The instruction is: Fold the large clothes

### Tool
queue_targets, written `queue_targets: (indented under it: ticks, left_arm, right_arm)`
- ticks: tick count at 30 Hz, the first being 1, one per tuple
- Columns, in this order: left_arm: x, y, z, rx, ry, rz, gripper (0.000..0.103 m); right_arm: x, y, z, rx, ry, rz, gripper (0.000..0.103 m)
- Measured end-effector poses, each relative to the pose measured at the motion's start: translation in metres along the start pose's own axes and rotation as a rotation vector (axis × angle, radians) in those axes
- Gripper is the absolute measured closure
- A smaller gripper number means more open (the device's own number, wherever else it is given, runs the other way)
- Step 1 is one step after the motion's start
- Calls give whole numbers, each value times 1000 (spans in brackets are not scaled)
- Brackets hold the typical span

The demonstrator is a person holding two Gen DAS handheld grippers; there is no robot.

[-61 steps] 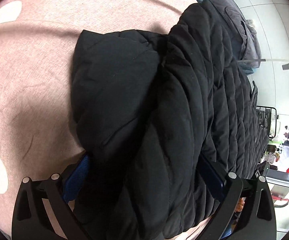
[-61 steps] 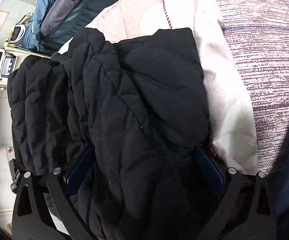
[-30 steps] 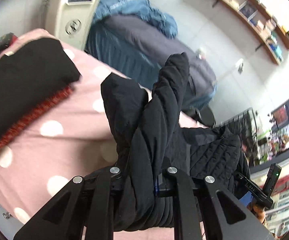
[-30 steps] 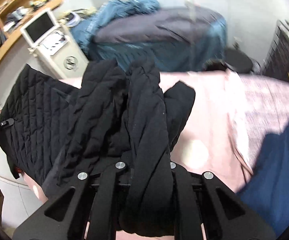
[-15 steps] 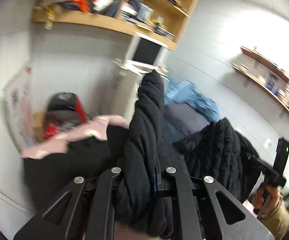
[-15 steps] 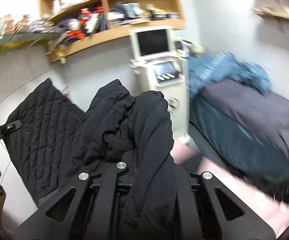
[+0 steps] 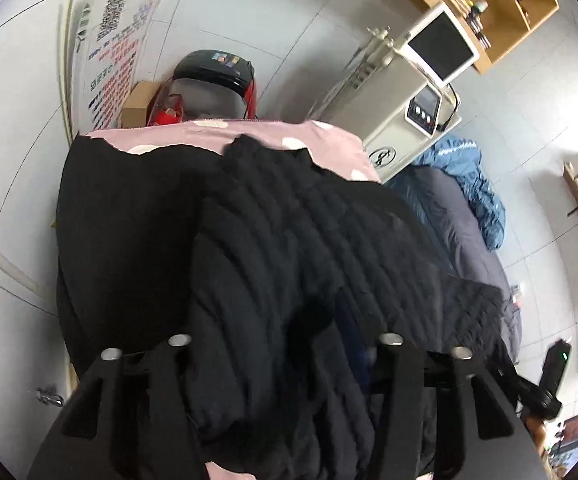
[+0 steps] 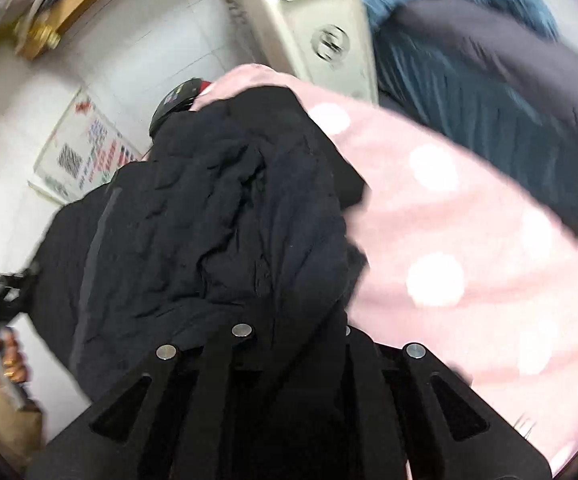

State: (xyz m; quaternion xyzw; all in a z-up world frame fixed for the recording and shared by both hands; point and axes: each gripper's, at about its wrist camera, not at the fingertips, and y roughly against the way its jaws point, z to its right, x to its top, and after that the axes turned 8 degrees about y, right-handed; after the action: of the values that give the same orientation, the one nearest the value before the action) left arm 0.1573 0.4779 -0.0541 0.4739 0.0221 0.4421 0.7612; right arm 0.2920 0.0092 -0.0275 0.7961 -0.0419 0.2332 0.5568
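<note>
Garment: a black quilted jacket point(image 7: 289, 264) is filling the centre of the left wrist view and is lying draped over a pink polka-dot blanket point(image 7: 321, 138) that is showing along its upper edge; in the right wrist view the same jacket point(image 8: 225, 216) is occupying the centre left.

Left hand-held gripper point(image 7: 281, 344): its jaws have just been opening; the quilted fabric is sitting between them, and the blue pad at centre right is showing apart from the cloth, so the grip is judged to be releasing.

Right hand-held gripper point(image 8: 293, 332): its jaws are standing close together and are pinching a bunched fold of the jacket at the lower centre of the frame.

Progress: the jacket is already bunched into a thick multi-layer bundle on the blanket; judging from this, one fold is being laid down. The surface is looking rumpled, so flattening and any final fold are remaining.

Readable writing: a wall poster point(image 7: 113, 44) at upper left is carrying a QR-type code and red and dark lines of text, too small to read. A white machine point(image 7: 405, 108) at upper right is bearing a round emblem, not legible.

Other: a hand point(image 8: 5, 364) at lower left of the right wrist view is holding the other device.
</note>
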Motion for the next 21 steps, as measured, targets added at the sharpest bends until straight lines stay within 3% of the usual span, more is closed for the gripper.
queue_targets:
  ticks: [3,5,10,12,14,16,17,19,21]
  left_arm:
    - [2,2,15,-60,-116,-55,85]
    - [-8,-2,23,-103,-171,-112,89]
    - [-51,-37,41,-96,-325,-290,90]
    - [-61,-50,46,-86,-361,-300,90]
    - [-62,-60,52,-57,-390,-293,87]
    - [-57,-59,59,-69,-424,-291,68]
    - [-55,-58,61,-63,-443,-278,61]
    - [-39,-46,67,-52,-472,-211,30]
    - [-20,-23,67,-58,-465,-91,13]
  right_arm:
    - [-53,25,15,19,-91,-43,95]
    - [-91,31,22,28,-133,-91,95]
    - [-225,6,43,61,-329,-340,95]
    - [-251,2,47,63,-366,-347,93]
    - [-253,6,53,85,-396,-307,85]
    - [-256,13,58,80,-380,-279,76]
    - [-258,18,60,71,-368,-260,52]
    - [-261,39,64,-32,-348,-188,9]
    - [-264,59,70,-69,-355,-98,9]
